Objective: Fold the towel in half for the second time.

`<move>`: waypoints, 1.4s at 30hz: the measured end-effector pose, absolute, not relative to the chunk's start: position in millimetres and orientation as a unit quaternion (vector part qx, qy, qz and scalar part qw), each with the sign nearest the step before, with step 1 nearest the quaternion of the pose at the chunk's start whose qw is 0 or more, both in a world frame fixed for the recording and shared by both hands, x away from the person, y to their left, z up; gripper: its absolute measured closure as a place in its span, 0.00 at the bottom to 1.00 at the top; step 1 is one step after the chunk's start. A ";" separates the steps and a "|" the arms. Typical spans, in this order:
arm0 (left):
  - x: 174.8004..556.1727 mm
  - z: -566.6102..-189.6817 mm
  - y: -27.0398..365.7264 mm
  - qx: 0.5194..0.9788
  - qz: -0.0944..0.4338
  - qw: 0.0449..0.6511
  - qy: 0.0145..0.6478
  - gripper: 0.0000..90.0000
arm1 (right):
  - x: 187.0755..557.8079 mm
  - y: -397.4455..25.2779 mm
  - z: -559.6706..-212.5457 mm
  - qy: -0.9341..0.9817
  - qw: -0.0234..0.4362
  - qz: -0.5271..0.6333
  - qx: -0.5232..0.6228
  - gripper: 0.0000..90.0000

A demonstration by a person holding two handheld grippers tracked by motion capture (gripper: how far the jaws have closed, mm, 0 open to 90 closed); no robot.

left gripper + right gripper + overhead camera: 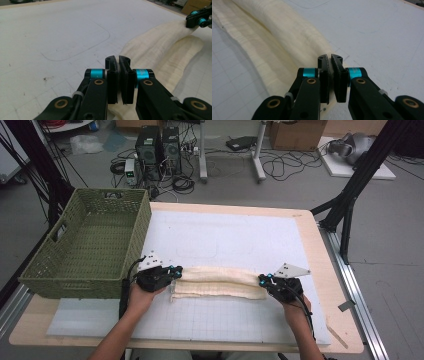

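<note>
Stretching between left tongs (175,271) and right tongs (262,281), cream cloth (220,282), both ends pinched.

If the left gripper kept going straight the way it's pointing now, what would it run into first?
Most likely the cream cloth: the left gripper points along its fold toward the right gripper at the far end. Depth is hard to judge here.

High view overlooks; claw views share cloth (162,50)

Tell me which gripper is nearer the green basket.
Left. The left gripper sits just off the green basket at its near right corner; the right gripper is across the folded cloth.
</note>
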State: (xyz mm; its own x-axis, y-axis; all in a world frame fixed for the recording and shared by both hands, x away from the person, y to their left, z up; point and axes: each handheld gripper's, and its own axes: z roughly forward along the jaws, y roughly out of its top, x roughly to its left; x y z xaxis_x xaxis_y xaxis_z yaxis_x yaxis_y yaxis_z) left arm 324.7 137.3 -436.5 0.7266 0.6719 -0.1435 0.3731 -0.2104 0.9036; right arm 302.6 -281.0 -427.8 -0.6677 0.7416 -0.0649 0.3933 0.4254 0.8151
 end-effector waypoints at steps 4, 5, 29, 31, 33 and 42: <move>320.8 -438.1 137.7 0.767 0.143 0.525 0.340 0.94 | 299.3 -281.2 -427.8 0.817 0.212 0.409 0.346 0.95; 319.3 -439.1 138.1 0.769 0.143 0.524 0.338 0.94 | 297.4 -281.5 -427.9 0.817 0.212 0.410 0.346 0.95; 308.9 -446.7 144.3 0.786 0.126 0.495 0.348 0.83 | 284.1 -280.7 -435.6 0.831 0.189 0.399 0.339 0.94; 309.3 -445.3 145.3 0.781 0.124 0.494 0.361 0.70 | 283.4 -280.3 -438.0 0.834 0.187 0.393 0.340 0.94; 309.8 -443.6 145.9 0.777 0.125 0.496 0.368 0.53 | 283.1 -279.6 -439.0 0.835 0.183 0.390 0.341 0.94; 318.1 -410.9 148.9 0.723 0.138 0.555 0.388 0.45 | 283.5 -279.8 -440.2 0.839 0.178 0.385 0.340 0.94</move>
